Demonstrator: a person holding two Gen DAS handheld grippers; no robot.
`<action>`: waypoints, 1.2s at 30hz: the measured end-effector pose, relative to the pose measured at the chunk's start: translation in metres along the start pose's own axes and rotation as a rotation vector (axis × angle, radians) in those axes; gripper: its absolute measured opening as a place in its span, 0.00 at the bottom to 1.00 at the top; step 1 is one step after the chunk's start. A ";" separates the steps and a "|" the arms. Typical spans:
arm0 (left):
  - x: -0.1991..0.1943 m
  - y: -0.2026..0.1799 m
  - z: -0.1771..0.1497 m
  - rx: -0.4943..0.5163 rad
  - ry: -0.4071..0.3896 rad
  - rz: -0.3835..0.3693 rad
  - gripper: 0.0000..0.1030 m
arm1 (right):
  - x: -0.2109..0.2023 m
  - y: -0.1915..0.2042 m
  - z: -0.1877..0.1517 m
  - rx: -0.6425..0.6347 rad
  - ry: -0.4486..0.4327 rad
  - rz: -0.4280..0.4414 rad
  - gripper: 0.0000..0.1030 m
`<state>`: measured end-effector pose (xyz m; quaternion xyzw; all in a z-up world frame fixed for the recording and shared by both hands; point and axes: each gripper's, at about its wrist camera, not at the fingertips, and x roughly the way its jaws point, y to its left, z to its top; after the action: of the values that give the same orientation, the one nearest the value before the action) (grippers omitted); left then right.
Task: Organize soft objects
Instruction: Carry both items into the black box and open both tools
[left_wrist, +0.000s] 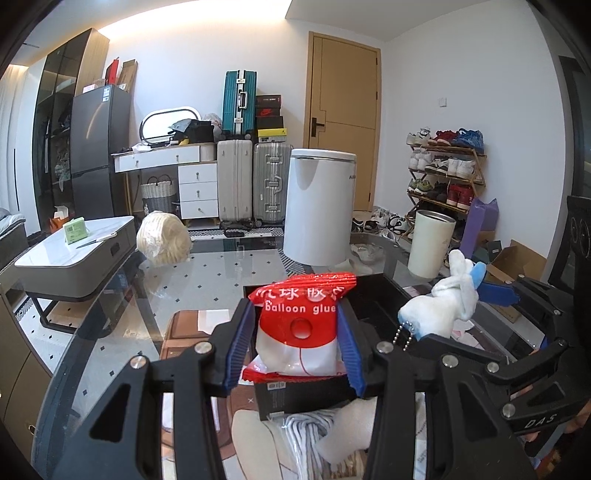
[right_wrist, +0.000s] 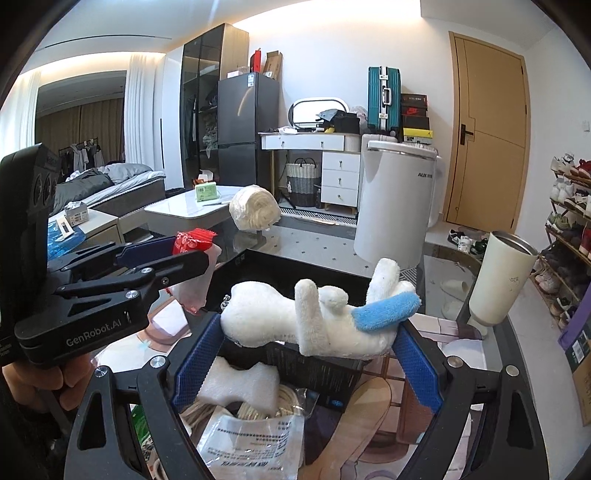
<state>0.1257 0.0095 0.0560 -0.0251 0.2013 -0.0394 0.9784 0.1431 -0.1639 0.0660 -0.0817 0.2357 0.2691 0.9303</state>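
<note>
My left gripper (left_wrist: 295, 325) is shut on a red and white packet marked "balloon glue" (left_wrist: 301, 325), held above the near edge of a black box (left_wrist: 376, 295). My right gripper (right_wrist: 310, 343) is shut on a white plush toy with a blue ear (right_wrist: 314, 317), held over the same black box (right_wrist: 295, 266). The plush (left_wrist: 439, 302) and the right gripper's fingers (left_wrist: 498, 291) show at the right of the left wrist view. The left gripper (right_wrist: 184, 254) with the packet (right_wrist: 192, 240) shows at the left of the right wrist view.
Below the grippers lie a white foam piece (right_wrist: 240, 384), a bagged rope coil (right_wrist: 255, 435) and striped cloth (left_wrist: 310, 435). On the glass table (left_wrist: 207, 280) stand a white appliance (left_wrist: 319, 206), a cream tumbler (left_wrist: 430, 243) and a wrapped yarn roll (left_wrist: 164, 238).
</note>
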 end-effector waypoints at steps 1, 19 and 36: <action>0.003 0.001 0.000 -0.001 0.004 0.003 0.43 | 0.003 0.000 0.001 -0.001 0.001 0.002 0.88; 0.033 0.004 0.004 0.031 0.047 0.031 0.44 | 0.044 -0.002 0.014 -0.016 0.055 -0.015 0.88; 0.039 0.001 0.002 0.013 0.078 -0.006 0.95 | 0.031 -0.005 0.008 -0.066 0.062 -0.019 0.99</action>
<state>0.1628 0.0072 0.0423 -0.0177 0.2389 -0.0447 0.9698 0.1724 -0.1519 0.0576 -0.1228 0.2544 0.2651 0.9219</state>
